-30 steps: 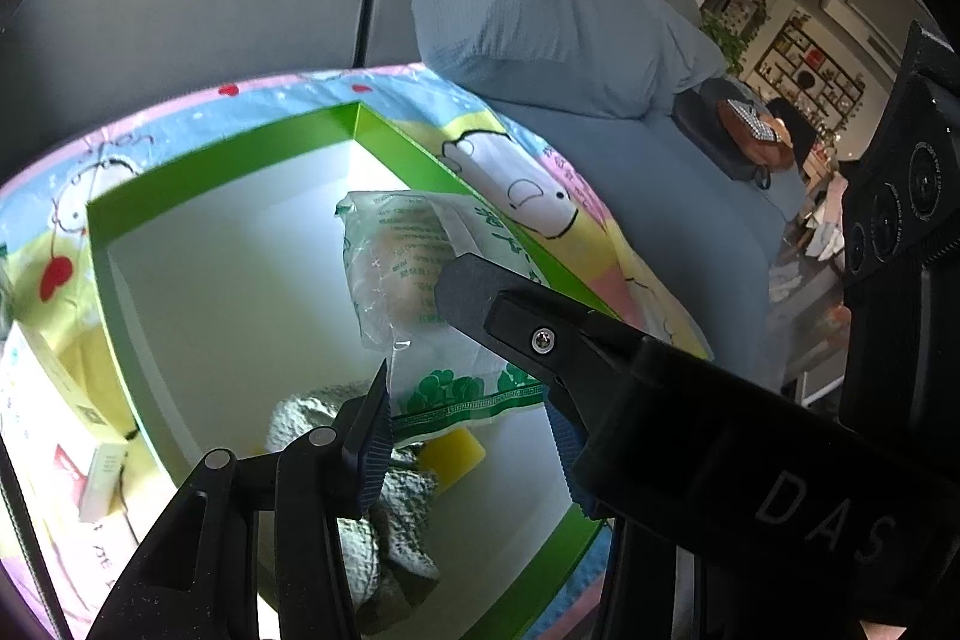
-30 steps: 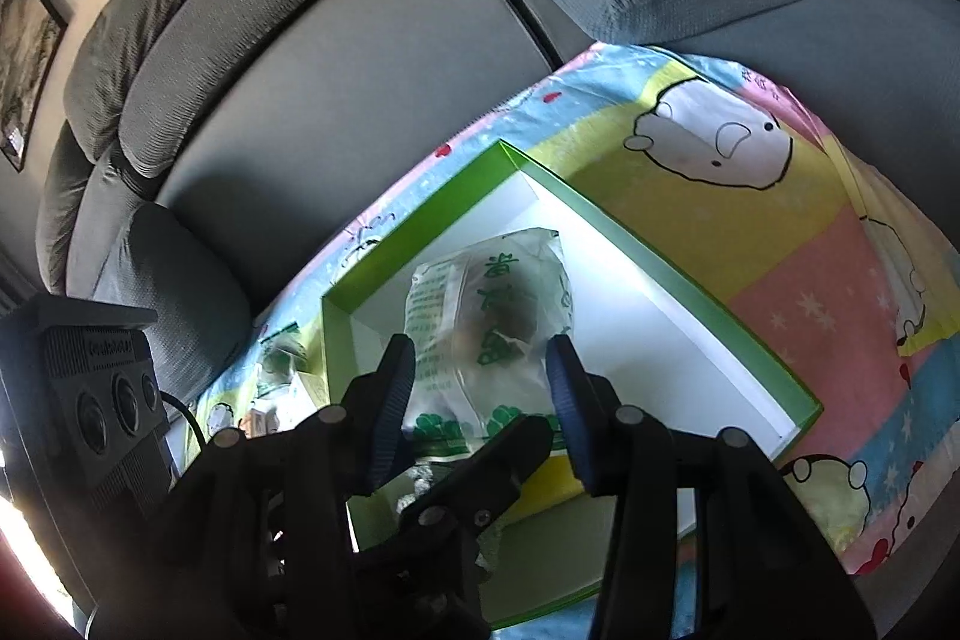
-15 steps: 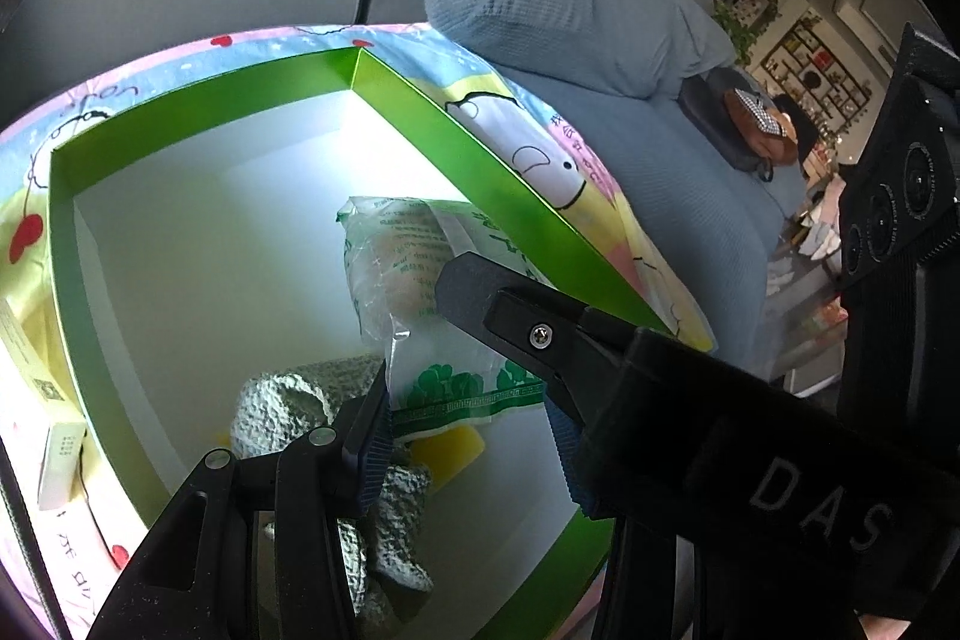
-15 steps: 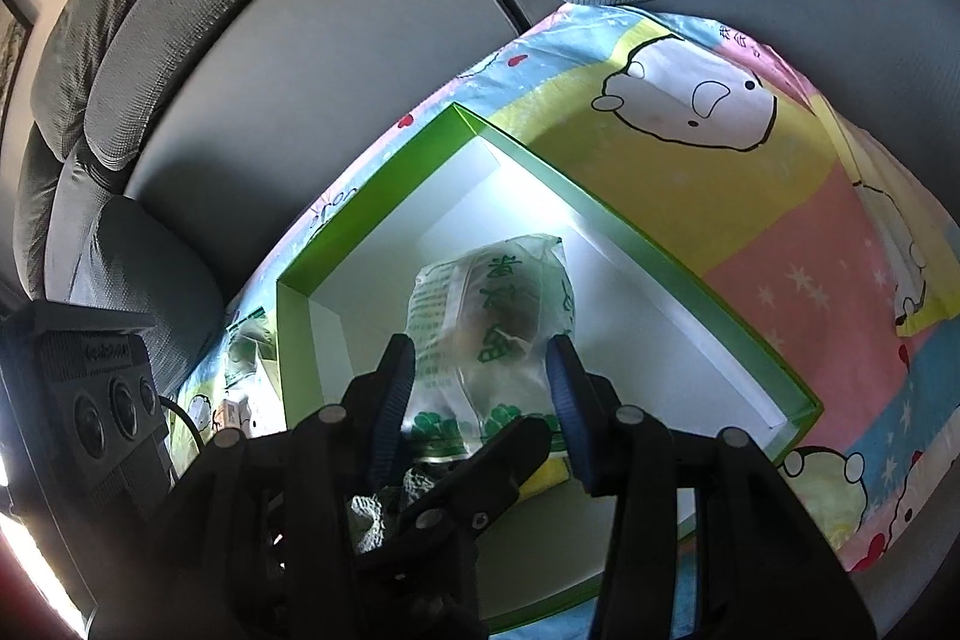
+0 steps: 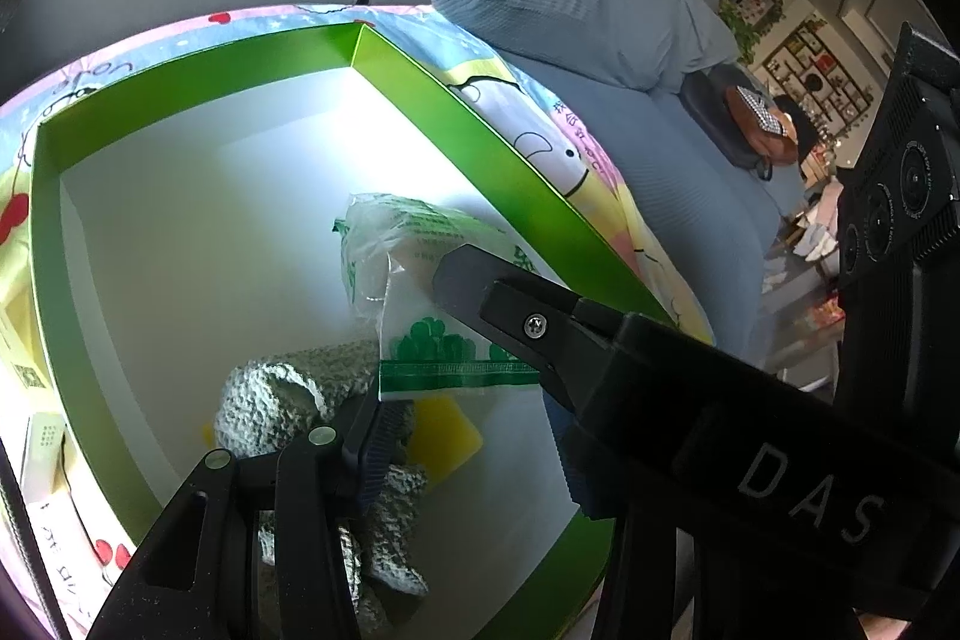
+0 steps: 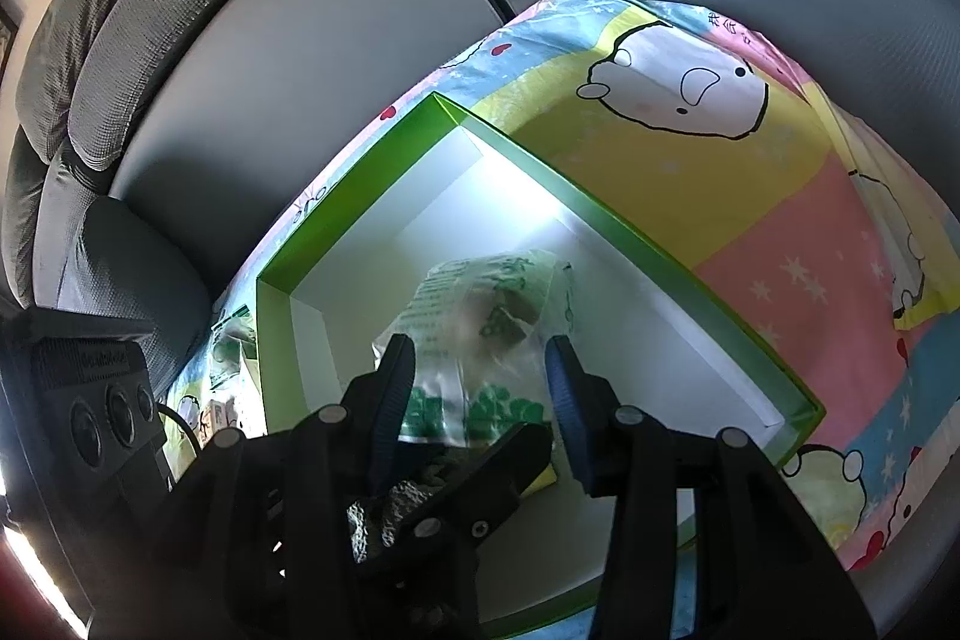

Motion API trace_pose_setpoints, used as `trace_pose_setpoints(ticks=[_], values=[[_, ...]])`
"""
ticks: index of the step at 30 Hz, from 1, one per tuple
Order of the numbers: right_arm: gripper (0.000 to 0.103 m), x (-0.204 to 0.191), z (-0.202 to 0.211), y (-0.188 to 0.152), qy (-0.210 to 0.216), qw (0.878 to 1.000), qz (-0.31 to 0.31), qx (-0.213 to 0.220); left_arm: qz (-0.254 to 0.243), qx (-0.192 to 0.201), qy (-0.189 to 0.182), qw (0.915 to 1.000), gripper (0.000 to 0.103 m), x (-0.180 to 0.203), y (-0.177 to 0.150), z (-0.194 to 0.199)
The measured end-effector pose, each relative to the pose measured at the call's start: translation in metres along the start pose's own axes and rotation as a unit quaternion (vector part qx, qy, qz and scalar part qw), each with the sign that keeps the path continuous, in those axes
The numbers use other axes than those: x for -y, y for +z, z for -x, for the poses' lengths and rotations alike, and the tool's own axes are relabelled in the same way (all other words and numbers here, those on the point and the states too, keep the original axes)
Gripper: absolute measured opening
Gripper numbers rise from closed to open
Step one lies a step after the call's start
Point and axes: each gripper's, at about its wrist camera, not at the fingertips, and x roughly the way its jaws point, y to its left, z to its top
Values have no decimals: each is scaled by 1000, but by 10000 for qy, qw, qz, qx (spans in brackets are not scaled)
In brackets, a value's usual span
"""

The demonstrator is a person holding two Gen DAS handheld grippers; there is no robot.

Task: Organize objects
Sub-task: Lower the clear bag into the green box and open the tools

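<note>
Over the green box (image 5: pixel 198 58), both grippers' fingers (image 6: pixel 396 388) clamp the snack bag (image 5: pixel 408 280); "DAS" marks one gripper.

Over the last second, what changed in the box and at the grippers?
The snack bag, pinched between the left gripper and the right gripper, has come lower into the green box, which now fills more of both views. Nothing was taken or let go. Both jaws keep the same gap, and the grey knit item and yellow piece lie unmoved on the box floor.
</note>
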Motion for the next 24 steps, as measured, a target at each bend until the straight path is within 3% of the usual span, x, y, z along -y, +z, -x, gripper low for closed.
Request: trace_pose_setpoints(ticks=[13,24], values=[[46,-1,4,2,-69,10000,-15,54,-24,70,85,9999,48,2,0,8],[46,-11,23,1,20,9993,10,384,-38,358,431,9984,48,-5,2,38]])
